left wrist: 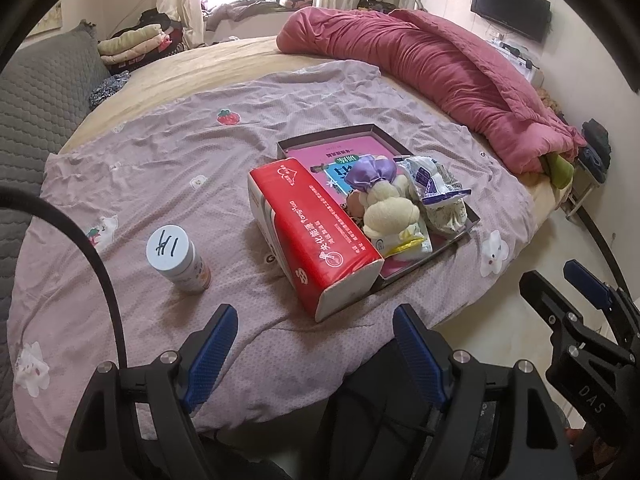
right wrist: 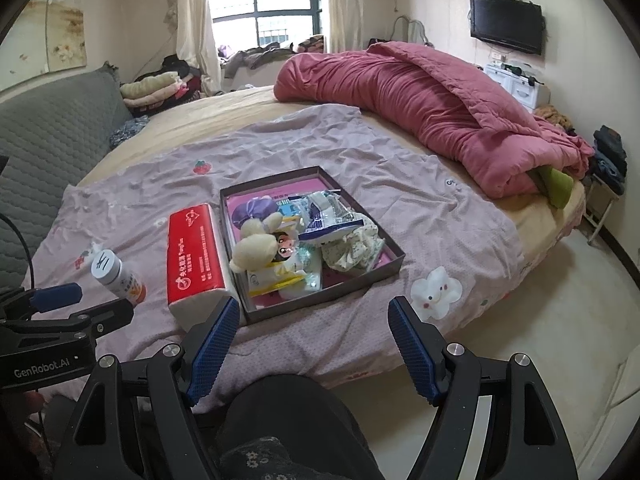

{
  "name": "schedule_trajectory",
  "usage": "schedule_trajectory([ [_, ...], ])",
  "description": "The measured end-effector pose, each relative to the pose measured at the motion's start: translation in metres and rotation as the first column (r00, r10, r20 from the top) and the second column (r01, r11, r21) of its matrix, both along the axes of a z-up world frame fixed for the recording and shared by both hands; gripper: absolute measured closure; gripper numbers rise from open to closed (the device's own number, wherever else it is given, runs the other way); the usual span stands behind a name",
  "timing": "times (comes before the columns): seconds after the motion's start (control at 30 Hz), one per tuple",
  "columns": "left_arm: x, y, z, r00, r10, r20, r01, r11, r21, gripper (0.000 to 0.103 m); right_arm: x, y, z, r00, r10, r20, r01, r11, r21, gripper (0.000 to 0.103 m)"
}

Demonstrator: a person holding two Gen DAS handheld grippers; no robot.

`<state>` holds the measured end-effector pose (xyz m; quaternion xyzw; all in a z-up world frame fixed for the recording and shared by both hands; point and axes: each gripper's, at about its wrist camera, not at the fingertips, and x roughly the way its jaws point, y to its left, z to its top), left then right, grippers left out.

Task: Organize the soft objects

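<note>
Bed (right wrist: 280, 128): soft, rumpled sheet; anything set down may tip.
Tray (right wrist: 394, 258): centre frame, long axis lower left to upper right.
Tissue pack (right wrist: 192, 256): beside tray's left wall, long axis near-to-far; pinching may crush it (likely next).
Plush doll (right wrist: 260, 246): in tray.
Left gripper (left wrist: 312, 354): fingers wide, empty.
Right gripper (right wrist: 312, 346): same.

Both wrist cameras sat off the near edge of the bed (left wrist: 168, 80), tilted downward and facing toward the window (right wrist: 264, 4). The left view looked from the left, near the red tissue pack (left wrist: 316, 232); the right view looked from the right, over the shallow box (right wrist: 316, 300). They shared the box, tissue pack, bottle (left wrist: 178, 258), pink quilt (right wrist: 440, 108) and wall television (right wrist: 506, 22).
</note>
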<state>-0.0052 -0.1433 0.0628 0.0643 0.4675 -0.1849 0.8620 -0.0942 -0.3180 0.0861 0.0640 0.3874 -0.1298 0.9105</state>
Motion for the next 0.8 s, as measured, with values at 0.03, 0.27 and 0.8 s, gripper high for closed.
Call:
schedule_trajectory([
  [0.03, -0.0001, -0.0003, -0.0008, 1.000, -0.002, -0.004, 0.002, 1.000, 0.002, 0.023, 0.0004, 0.0000, -0.0003, 1.000, 0.002, -0.003, -0.002, 1.000, 0.001, 0.025],
  [0.27, 0.0008, -0.0025, -0.0039, 1.000, 0.003, -0.014, -0.003, 1.000, 0.016, 0.023, 0.0016, 0.0004, -0.0025, 1.000, 0.007, -0.011, -0.007, 1.000, 0.002, 0.025],
  [0.8, 0.0057, -0.0044, -0.0078, 1.000, -0.009, -0.028, 0.010, 0.999, 0.049, 0.023, 0.0083, -0.0024, -0.0082, 1.000, 0.005, -0.029, -0.005, 1.000, 0.009, 0.025],
])
